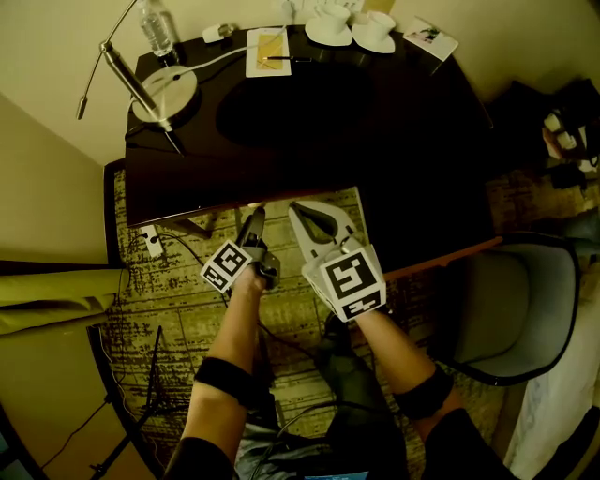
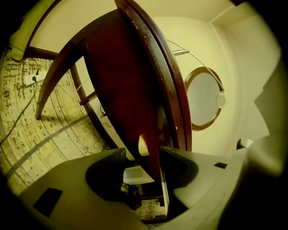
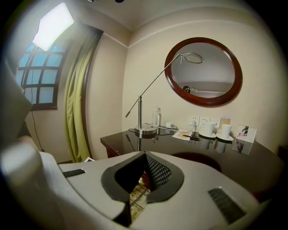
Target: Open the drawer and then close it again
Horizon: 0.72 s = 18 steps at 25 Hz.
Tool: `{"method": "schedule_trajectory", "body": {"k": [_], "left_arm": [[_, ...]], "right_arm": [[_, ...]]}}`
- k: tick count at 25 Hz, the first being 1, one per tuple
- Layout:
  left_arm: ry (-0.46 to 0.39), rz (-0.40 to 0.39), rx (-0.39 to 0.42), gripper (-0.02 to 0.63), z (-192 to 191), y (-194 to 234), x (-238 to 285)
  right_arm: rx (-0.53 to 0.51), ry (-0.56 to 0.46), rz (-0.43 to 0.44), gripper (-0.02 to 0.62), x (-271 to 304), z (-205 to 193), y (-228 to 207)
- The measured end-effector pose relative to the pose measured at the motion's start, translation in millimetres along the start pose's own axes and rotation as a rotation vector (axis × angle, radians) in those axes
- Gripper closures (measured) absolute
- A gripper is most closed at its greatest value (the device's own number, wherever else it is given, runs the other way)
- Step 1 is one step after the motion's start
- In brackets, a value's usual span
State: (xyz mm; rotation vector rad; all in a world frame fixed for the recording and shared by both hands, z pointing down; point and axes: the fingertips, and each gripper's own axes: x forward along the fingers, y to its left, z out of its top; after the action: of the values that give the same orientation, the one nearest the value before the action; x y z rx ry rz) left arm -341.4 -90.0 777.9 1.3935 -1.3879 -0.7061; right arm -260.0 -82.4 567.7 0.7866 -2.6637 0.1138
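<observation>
Under the desktop (image 2: 167,83), left gripper (image 2: 143,155) jaws gape around a dark notched drawer (image 2: 121,90); right gripper (image 3: 145,156) jaws together.

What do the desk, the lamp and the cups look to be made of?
The desk looks like dark wood with a glossy top: the cups mirror in it. The lamp seems brushed metal, by its silvery sheen. The cups look like white glazed ceramic, perhaps porcelain.

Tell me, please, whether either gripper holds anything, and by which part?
Nothing is clamped: the left gripper, jaws open, straddles the desk's wooden front panel; the right gripper is shut and empty.
</observation>
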Motion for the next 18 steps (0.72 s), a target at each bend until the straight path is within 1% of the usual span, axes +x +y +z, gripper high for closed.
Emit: {"method": "schedule_trajectory", "body": {"k": [3, 4, 6, 8, 11, 12, 13, 18], "left_arm": [[-0.005, 0.005, -0.004, 0.385, 2.9, 1.4, 6.3], [-0.013, 0.012, -0.014, 0.418, 4.3, 3.7, 6.9], [-0.025, 0.023, -0.031, 0.448, 6.9, 8.0, 8.3], [-0.027, 0.019, -0.032, 0.457, 7.8, 8.2, 11.2], [-0.024, -0.004, -0.020, 0.489, 8.8, 2.8, 14.5], [-0.022, -0.012, -0.014, 0.530, 8.9, 0.2, 15.4], [-0.021, -0.012, -0.012, 0.543, 8.9, -1.5, 15.9], [-0.024, 0.014, -0.030, 0.549, 8.5, -1.6, 14.1]], "right_arm": [[0.015, 0.009, -0.012, 0.595, -1.7, -4.8, -9.4], [0.022, 0.012, -0.016, 0.595, -2.5, -6.2, -11.9], [0.029, 0.013, -0.021, 0.595, -3.3, -8.0, -15.8], [0.031, 0.016, -0.023, 0.595, -3.3, -9.7, -18.4], [0.034, 0.021, -0.022, 0.595, -1.6, -12.0, -19.9], [0.034, 0.022, -0.022, 0.595, -0.9, -12.4, -20.3], [0.034, 0.023, -0.022, 0.595, -0.3, -12.7, -20.7], [0.044, 0.025, -0.020, 0.595, -0.2, -12.9, -18.0]]}}
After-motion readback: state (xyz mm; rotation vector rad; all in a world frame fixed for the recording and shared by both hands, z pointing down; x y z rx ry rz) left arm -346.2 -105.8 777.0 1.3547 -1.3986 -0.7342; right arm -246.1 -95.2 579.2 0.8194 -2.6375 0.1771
